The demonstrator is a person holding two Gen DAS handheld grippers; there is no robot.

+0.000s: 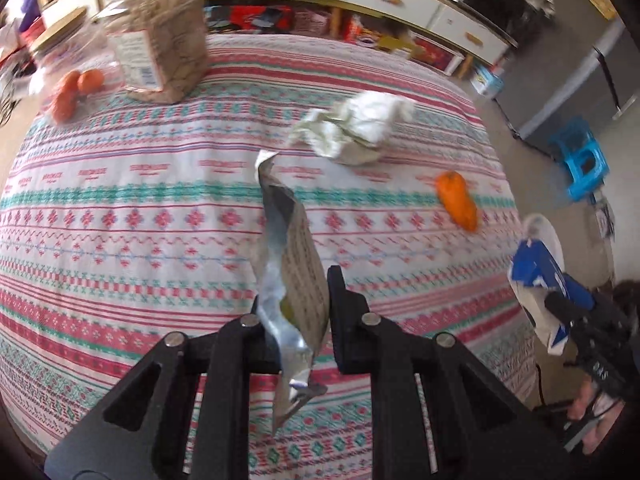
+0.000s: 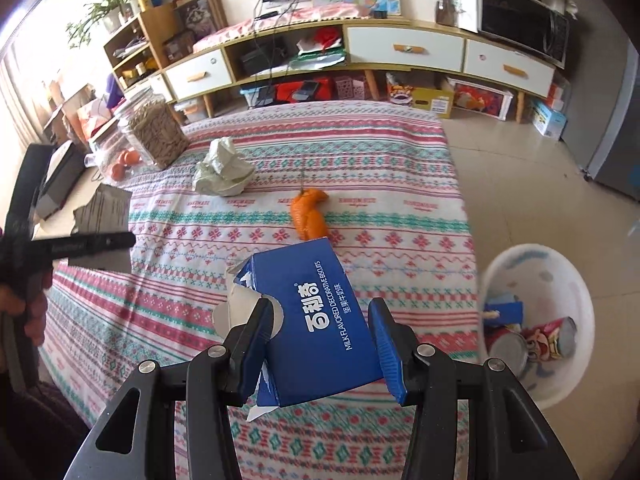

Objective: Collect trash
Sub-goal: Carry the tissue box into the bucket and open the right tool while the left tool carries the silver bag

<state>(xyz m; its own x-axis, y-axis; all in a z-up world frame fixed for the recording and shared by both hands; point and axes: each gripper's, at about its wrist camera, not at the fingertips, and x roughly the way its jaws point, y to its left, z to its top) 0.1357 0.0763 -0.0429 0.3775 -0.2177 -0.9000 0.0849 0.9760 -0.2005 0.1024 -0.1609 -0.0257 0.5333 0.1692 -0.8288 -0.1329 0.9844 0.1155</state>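
My left gripper (image 1: 296, 296) is shut on a silver foil snack wrapper (image 1: 288, 240), held above the patterned tablecloth (image 1: 120, 220). My right gripper (image 2: 322, 312) is shut on a torn blue biscuit box (image 2: 312, 320) near the table's right edge. That box (image 1: 536, 272) also shows at the right of the left wrist view. Loose on the cloth lie a crumpled white paper (image 1: 356, 128) (image 2: 222, 170) and an orange peel (image 1: 456, 200) (image 2: 308, 214). A white bin (image 2: 560, 280) with cans and wrappers inside stands on the floor to the right of the table.
At the table's far left stand a clear jar of snacks (image 1: 160, 40) and a bag of oranges (image 1: 76, 88). A low cabinet with drawers (image 2: 404, 48) runs along the wall behind. A blue stool (image 1: 584, 160) sits on the floor near a grey fridge.
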